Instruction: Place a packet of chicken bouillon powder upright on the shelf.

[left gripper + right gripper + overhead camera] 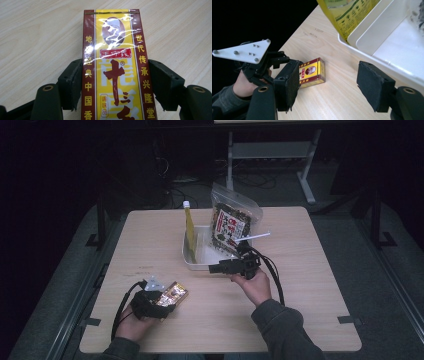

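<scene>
High view: I see the table (300, 285) with a white tray (192, 261) near its far middle; a yellow pouch (189, 221) and a clear snack bag (231, 222) stand in it. My left gripper (167, 301) sits near the front left edge at the box (175, 293), which lies flat on the wood. My right gripper (216, 268) hovers just beside the tray's near wall.

Left gripper view: here I can read the box (116, 70) close up, red and yellow under glossy wrap, lying lengthwise between my jaws. The pads flank both long sides and look to touch them; I take it as grasped.

Right gripper view: my right gripper (328, 87) stands released, with bare table between the pads. Beyond it I see the left gripper (294, 72) at the box (313, 72), and the tray (387, 42) with the pouch (344, 13) at upper right.
</scene>
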The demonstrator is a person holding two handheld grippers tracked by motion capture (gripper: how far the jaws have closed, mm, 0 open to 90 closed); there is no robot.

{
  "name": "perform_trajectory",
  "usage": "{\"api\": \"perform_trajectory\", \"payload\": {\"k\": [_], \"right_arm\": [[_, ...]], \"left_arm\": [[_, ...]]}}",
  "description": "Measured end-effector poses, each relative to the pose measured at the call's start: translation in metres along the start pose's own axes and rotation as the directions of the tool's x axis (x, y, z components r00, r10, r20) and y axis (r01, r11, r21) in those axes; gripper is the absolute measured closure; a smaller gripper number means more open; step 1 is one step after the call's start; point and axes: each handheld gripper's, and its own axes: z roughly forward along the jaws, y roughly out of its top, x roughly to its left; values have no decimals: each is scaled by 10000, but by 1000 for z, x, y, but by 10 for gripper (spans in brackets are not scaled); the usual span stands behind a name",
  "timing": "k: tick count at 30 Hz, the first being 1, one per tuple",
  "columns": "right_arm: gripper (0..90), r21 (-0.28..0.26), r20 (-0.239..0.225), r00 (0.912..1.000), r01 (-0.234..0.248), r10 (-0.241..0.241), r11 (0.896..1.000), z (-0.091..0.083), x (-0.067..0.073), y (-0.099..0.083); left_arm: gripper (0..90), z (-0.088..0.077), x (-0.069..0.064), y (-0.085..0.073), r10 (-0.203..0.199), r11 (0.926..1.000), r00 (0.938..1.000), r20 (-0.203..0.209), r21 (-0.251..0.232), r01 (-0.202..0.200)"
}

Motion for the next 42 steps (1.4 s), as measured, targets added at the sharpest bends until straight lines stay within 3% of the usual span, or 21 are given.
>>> {"api": "perform_trajectory", "payload": {"k": [14, 27, 42], "right_arm": [[351, 477, -296, 9996, 8, 6, 9989, 2, 1, -7], [363, 895, -529, 9985, -89, 137, 9959, 8, -1, -8], [381, 1325, -756, 9969, -135, 237, 9911, 16, -2, -11]], "left_arm": [[324, -7, -12, 9, 515, 9964, 9985, 174, -681, -502], [324, -13, -27, 20, 842, 9850, 9957, 398, -1541, -771], [324, -13, -42, 27, 1210, 9749, 9898, 754, -1967, -1042]]}}
